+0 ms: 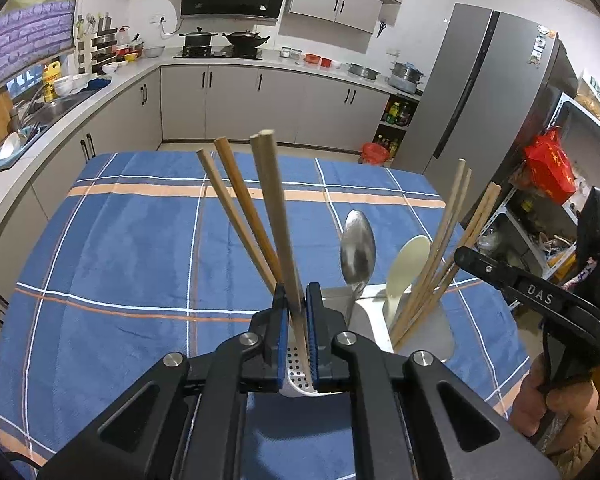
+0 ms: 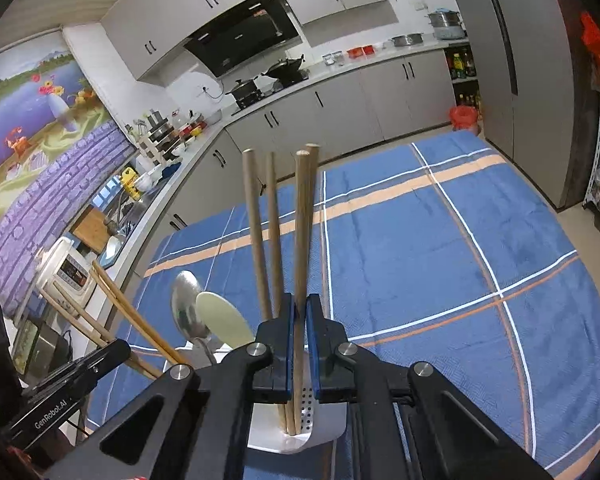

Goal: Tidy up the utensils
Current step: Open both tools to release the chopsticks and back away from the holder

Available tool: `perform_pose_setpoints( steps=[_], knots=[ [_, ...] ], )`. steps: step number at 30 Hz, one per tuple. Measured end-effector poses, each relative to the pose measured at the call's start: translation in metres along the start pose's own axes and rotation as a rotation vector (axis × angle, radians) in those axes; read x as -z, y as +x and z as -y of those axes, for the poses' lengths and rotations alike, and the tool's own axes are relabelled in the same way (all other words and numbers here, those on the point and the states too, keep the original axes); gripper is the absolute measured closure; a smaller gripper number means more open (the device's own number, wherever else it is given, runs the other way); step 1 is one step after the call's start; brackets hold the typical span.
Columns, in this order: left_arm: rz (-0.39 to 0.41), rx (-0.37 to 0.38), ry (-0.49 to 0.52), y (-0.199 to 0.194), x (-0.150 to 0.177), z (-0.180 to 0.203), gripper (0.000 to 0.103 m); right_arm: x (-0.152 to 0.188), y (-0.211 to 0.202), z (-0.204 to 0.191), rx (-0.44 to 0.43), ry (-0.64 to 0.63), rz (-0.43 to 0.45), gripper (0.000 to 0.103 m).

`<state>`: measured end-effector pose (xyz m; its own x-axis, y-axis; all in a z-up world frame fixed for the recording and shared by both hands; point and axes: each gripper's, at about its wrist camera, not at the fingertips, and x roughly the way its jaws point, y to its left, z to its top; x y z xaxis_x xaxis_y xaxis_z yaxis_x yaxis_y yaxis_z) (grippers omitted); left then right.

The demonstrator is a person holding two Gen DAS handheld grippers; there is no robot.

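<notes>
A white utensil holder (image 1: 364,312) with perforated steel compartments stands on the blue plaid tablecloth (image 1: 140,240). My left gripper (image 1: 298,300) is shut on a pair of wooden chopsticks (image 1: 278,208) standing in the holder's left compartment, beside two more chopsticks (image 1: 236,208). A steel spoon (image 1: 358,252) and a cream spoon (image 1: 406,268) stand in the middle. My right gripper (image 2: 300,312) is shut on wooden chopsticks (image 2: 304,220) in the holder's right compartment (image 2: 312,428), next to two others (image 2: 260,232). The right gripper's body (image 1: 532,300) shows in the left wrist view.
The table is ringed by kitchen counters (image 1: 112,80) with a sink, bowls and a stove at the left and back. A grey fridge (image 1: 480,88) and cluttered shelves (image 1: 548,200) stand at the right. The tablecloth (image 2: 440,260) stretches beyond the holder.
</notes>
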<state>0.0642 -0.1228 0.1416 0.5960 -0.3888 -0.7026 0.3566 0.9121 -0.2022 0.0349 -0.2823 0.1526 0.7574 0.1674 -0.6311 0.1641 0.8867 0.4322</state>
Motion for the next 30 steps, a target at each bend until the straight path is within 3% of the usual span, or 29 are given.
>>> perform_pose_setpoints(
  steps=[5, 7, 9, 10, 12, 14, 30],
  knots=[
    [-0.003, -0.019, -0.012, -0.001, 0.001, -0.002, 0.095, 0.003, -0.006, -0.005, 0.023, -0.038, 0.017, 0.096],
    [-0.004, -0.034, -0.013, -0.002, 0.002, -0.003, 0.094, 0.005, -0.009, -0.005, 0.024, -0.039, 0.018, 0.085],
    [-0.001, -0.044, -0.013, -0.003, 0.004, -0.004, 0.091, 0.007, -0.013, -0.004, 0.027, -0.033, 0.031, 0.061],
    [0.0, -0.048, -0.014, -0.004, 0.004, -0.004, 0.088, 0.009, -0.014, -0.004, 0.029, -0.034, 0.035, 0.06],
    [0.012, -0.054, -0.02, -0.008, 0.005, -0.006, 0.071, 0.012, -0.016, -0.005, 0.033, -0.04, 0.034, 0.06],
    [0.027, -0.06, -0.027, -0.011, 0.005, -0.006, 0.066, 0.015, -0.018, -0.005, 0.035, -0.044, 0.029, 0.06],
    [0.029, -0.069, -0.04, -0.026, 0.01, -0.007, 0.057, 0.031, -0.027, -0.004, 0.033, -0.031, 0.012, 0.058]
  ],
)
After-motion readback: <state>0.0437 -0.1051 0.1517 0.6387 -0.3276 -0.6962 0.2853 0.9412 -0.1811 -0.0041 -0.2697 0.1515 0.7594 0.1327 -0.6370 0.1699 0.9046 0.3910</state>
